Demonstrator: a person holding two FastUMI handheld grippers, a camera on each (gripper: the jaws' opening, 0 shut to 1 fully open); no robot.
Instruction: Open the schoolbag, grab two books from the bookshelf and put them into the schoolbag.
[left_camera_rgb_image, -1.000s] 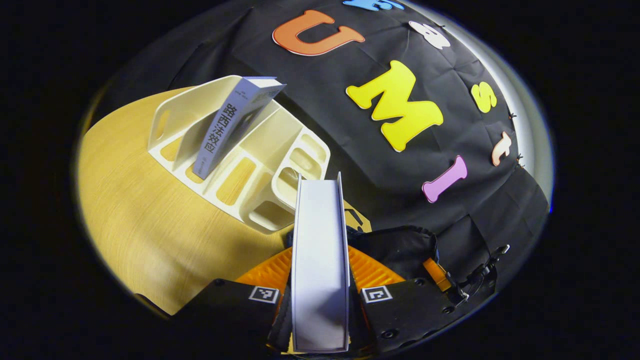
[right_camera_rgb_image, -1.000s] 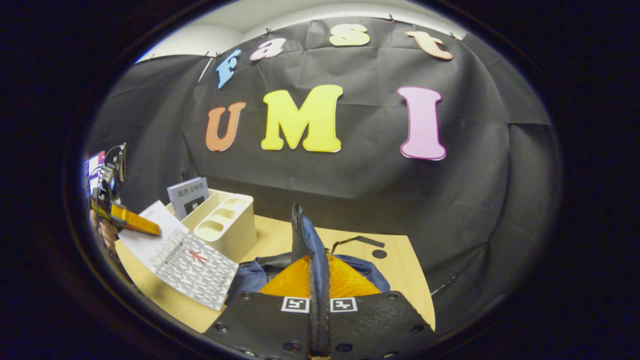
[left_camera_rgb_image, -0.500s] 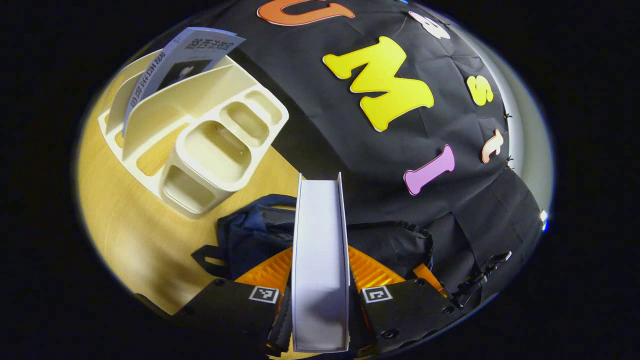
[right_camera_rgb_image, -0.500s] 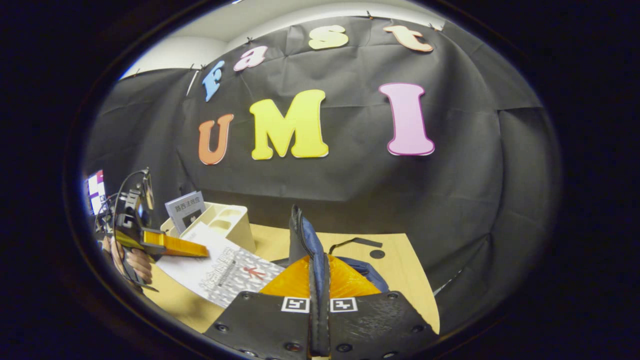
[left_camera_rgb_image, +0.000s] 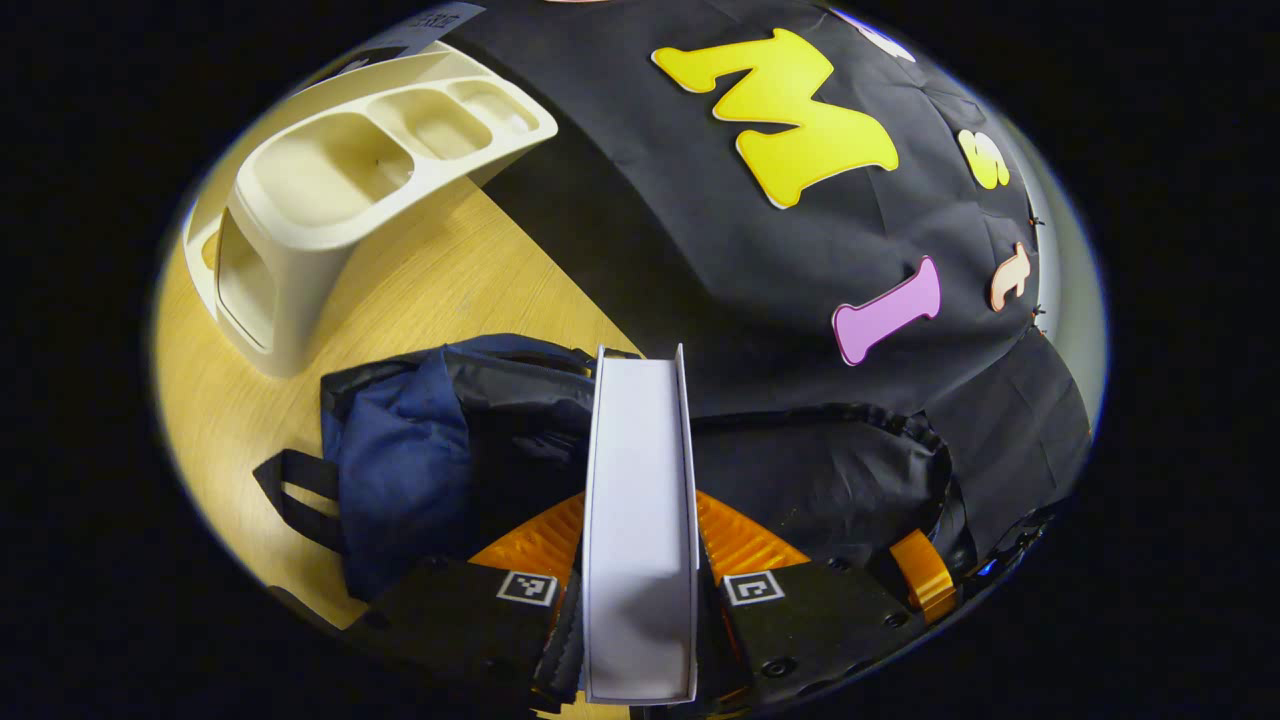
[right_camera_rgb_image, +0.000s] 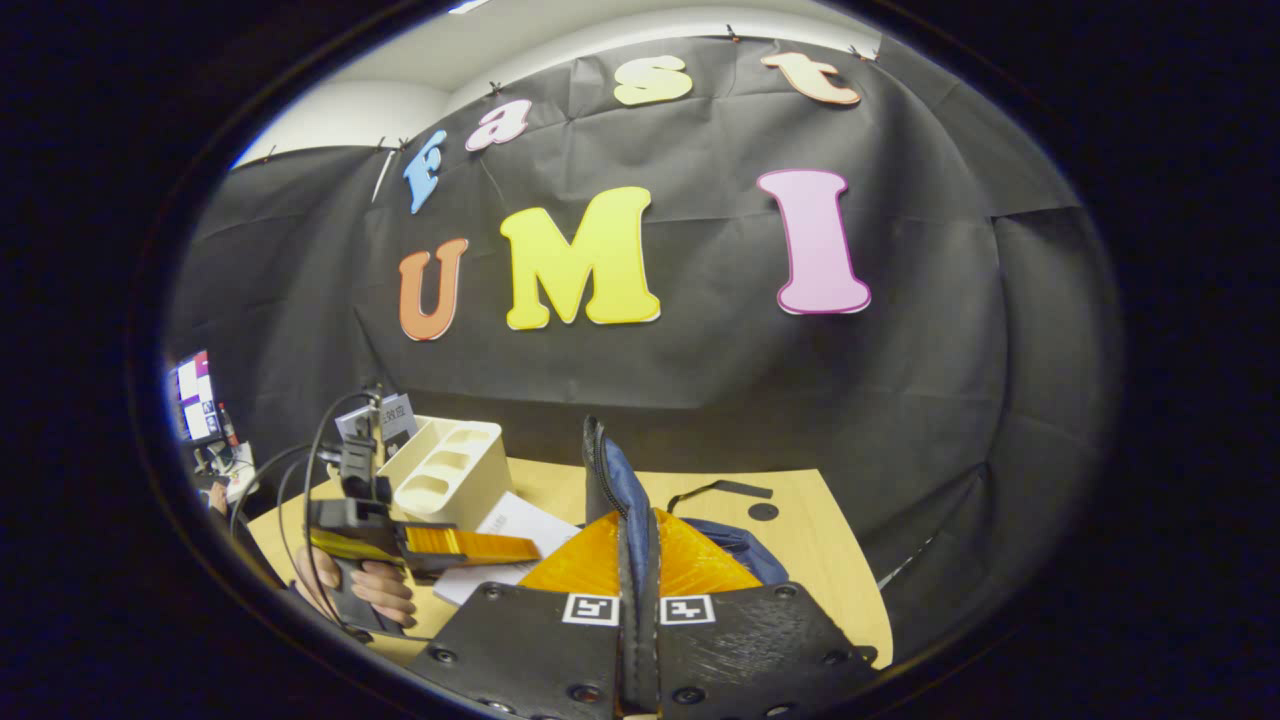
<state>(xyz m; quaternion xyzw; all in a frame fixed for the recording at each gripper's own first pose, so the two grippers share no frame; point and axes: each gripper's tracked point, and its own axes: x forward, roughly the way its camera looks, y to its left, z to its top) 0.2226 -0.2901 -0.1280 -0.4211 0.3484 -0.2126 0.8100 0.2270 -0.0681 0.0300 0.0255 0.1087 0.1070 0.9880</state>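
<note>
A white-edged book stands on edge between the left gripper's jaws, pinched from both sides, poised over the dark blue schoolbag lying slumped on the wooden tabletop. The cream bookshelf sits beyond — another book in it. The right gripper clamps the schoolbag's zippered edge, lifted upright. A hand holds the left gripper level.

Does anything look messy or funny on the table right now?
Nothing is broken or spilled. The schoolbag does lie crumpled on the wooden table, while the right gripper pinches its zipper edge upright. The left gripper grips a white book above the bag. The cream bookshelf stands straight.
</note>
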